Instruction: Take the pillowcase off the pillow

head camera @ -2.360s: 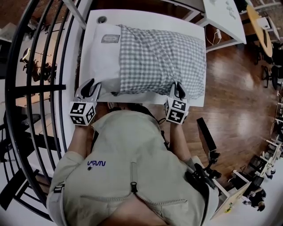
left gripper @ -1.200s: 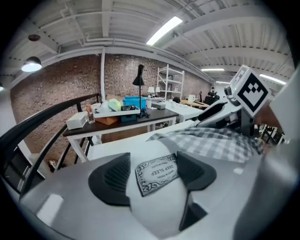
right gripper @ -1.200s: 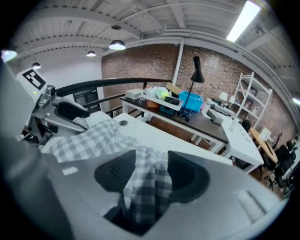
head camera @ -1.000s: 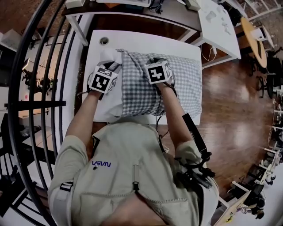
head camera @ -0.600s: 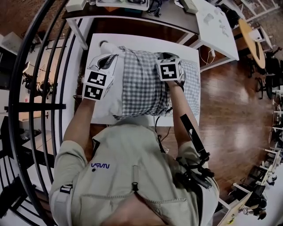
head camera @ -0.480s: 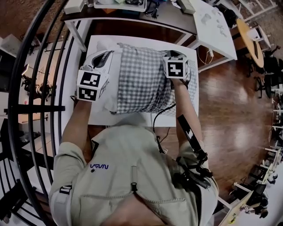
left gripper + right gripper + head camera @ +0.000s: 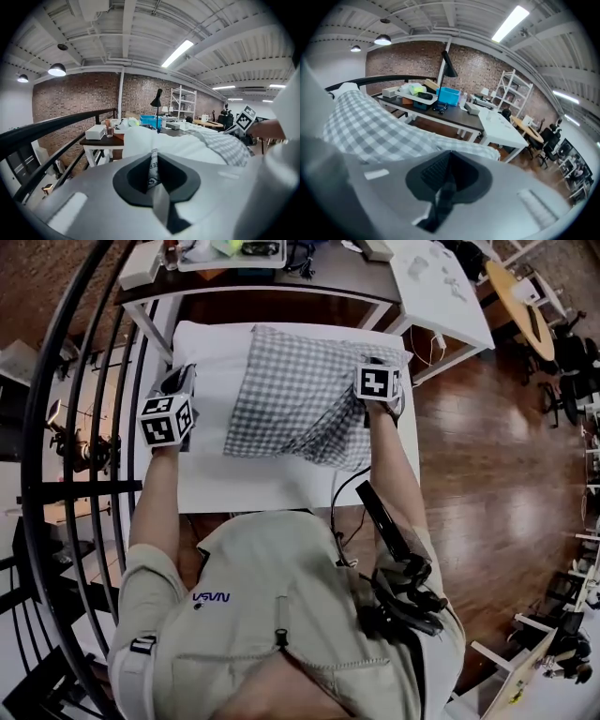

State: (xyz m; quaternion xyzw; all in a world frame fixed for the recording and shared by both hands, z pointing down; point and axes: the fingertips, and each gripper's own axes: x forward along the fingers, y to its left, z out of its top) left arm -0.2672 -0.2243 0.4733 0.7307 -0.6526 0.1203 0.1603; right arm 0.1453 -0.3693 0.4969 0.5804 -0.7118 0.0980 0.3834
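The left gripper (image 7: 153,165) is clamped shut on a thin printed strip. It is probably the sewn label at the edge of the white pillow (image 7: 208,362), though the view is too tight to be sure. The right gripper (image 7: 446,187) is pinched closed on a fold of the checked pillowcase (image 7: 300,395) near its right end. The two hands sit well apart across the white table (image 7: 272,488), seemingly so one anchors the pillow while the other draws the cover the opposite way — an opposed hold that should let the case slide. A broad band of bare pillow shows at the left; the case looks slack, perhaps half off.
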